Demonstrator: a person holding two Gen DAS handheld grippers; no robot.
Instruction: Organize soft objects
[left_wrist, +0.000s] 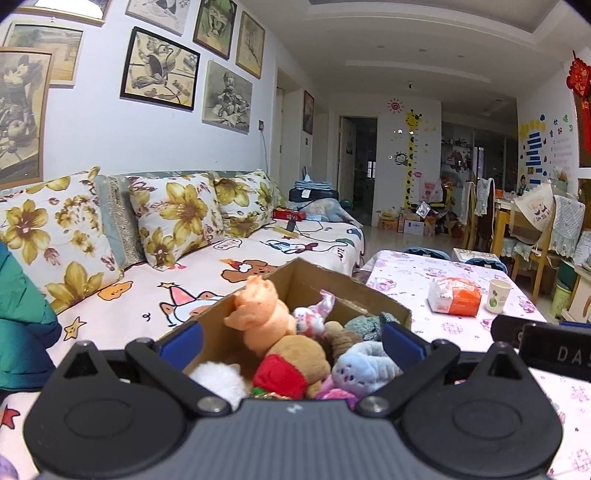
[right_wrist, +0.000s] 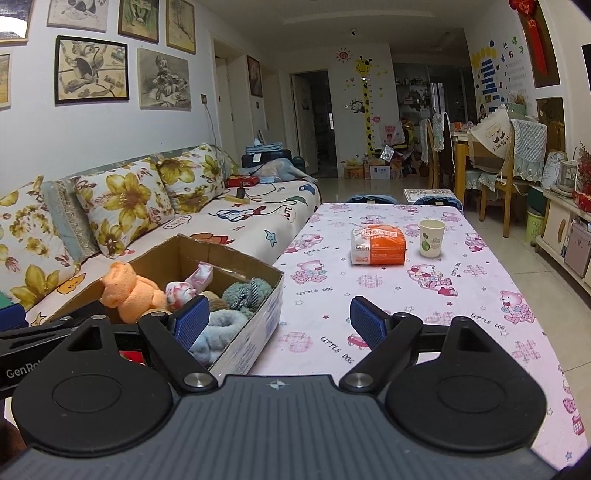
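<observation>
We note the bench (right_wrist: 461, 295), draped in a pink teddy-print cloth, carrying an orange-and-white tissue pack (right_wrist: 378, 245) at our 12 o'clock in the right wrist view and a paper cup (right_wrist: 431, 238) just beside it toward 1 o'clock. A sofa (right_wrist: 240, 221) with cartoon-print cover and yellow-flowered cushions (right_wrist: 122, 206) runs along 10 o'clock; dining chairs (right_wrist: 506, 162) stand far off at 1 o'clock. The open cardboard box (right_wrist: 255, 314), corrugated and brown inside with a printed white outer wall, sits at the bench's sofa-side edge and holds the soft toys: a fuzzy orange plush (left_wrist: 264, 317) standing tallest, a brown plush with red shirt (left_wrist: 295, 365), a pale blue ribbed plush (left_wrist: 364, 365), a white fluffy one (left_wrist: 218, 380), a pink-and-white patterned one (left_wrist: 314, 314), and a grey-green shaggy one (left_wrist: 369, 323). The left claw (left_wrist: 291, 341) hangs over the near end of the box, its blue ribbed pads wide apart with the toys between and below them, touching none that we can see. The right claw (right_wrist: 280, 319) is likewise spread and empty; its left pad overlaps the box's near corner at 9 o'clock, its right pad hangs over bare cloth. The box wall lies between that claw and the toys.
</observation>
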